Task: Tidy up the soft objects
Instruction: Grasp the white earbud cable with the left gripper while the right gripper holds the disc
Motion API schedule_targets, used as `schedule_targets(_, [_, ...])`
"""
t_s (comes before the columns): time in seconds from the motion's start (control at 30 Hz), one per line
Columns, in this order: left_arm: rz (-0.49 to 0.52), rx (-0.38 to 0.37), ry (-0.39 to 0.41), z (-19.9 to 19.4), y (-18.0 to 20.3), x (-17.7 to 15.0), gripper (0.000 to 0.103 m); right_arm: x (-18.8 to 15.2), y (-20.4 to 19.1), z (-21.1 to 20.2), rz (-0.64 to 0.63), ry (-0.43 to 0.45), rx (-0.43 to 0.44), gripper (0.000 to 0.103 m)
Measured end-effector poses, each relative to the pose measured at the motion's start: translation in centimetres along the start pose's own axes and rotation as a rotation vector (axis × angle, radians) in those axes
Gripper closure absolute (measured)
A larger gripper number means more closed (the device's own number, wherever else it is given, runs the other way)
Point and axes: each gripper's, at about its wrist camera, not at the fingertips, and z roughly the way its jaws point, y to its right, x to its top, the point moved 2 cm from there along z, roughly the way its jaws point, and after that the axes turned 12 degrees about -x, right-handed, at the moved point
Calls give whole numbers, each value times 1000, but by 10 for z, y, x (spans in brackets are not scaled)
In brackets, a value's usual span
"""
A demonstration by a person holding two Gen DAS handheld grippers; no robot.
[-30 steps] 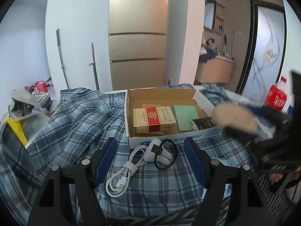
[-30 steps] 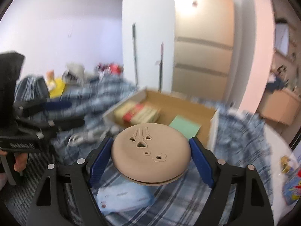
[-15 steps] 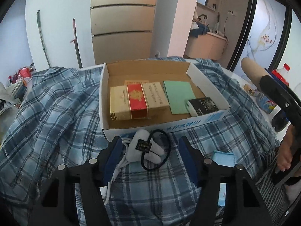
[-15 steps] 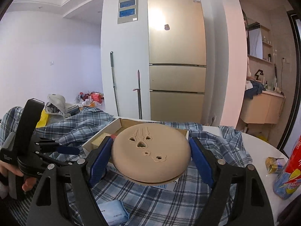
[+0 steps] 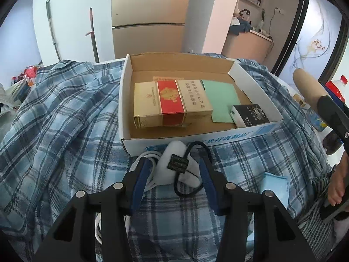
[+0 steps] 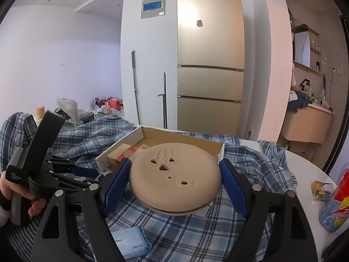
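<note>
The left claw (image 5: 174, 170), whose jaws have just been closing, is seen astride a white charger with cable (image 5: 172, 166) before the cardboard box (image 5: 250, 87); contact cannot be told. A beige round cushion (image 6: 174, 176) is clamped in the right claw (image 6: 174, 181). "Data" is printed on the left handle; the gold-red carton's (image 5: 170, 102) writing is illegible.

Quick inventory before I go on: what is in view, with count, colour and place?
cardboard box: 1, white and brown, on the plaid cloth
plaid cloth: 1, blue, over the table
carton: 1, gold and red, inside the box
green card: 1, inside the box
small black box: 1, box's near right corner
white charger with cable: 1, between the left tongs
tissue pack: 1, blue, on the cloth
round pad: 1, beige, gripped
left tongs: closing
right tongs: shut on the pad
</note>
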Motion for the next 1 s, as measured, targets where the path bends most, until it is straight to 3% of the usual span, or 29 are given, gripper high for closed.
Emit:
schedule_targets(0.1, [-7,4,-31,7,-2,-1,57,-1,-1,1,-5,-7,2,22])
schedule_targets(0.17, [-16,-1,-39,8,-4,-1,69,-1,-2,1,-8,-7,3,22])
schedule_targets(0.3, [-7,-25,8,-1,-1,-3,76,-1,-4,-1,-12,-3,7,22])
schedule_targets(0.73, [181,60,450,-87,34,-12,78,1,4,-8,31,42,-12,22])
schedule_targets(1.0, [200,75,508,-98,41,-14,78,2,10,-14,59,76,-54,22])
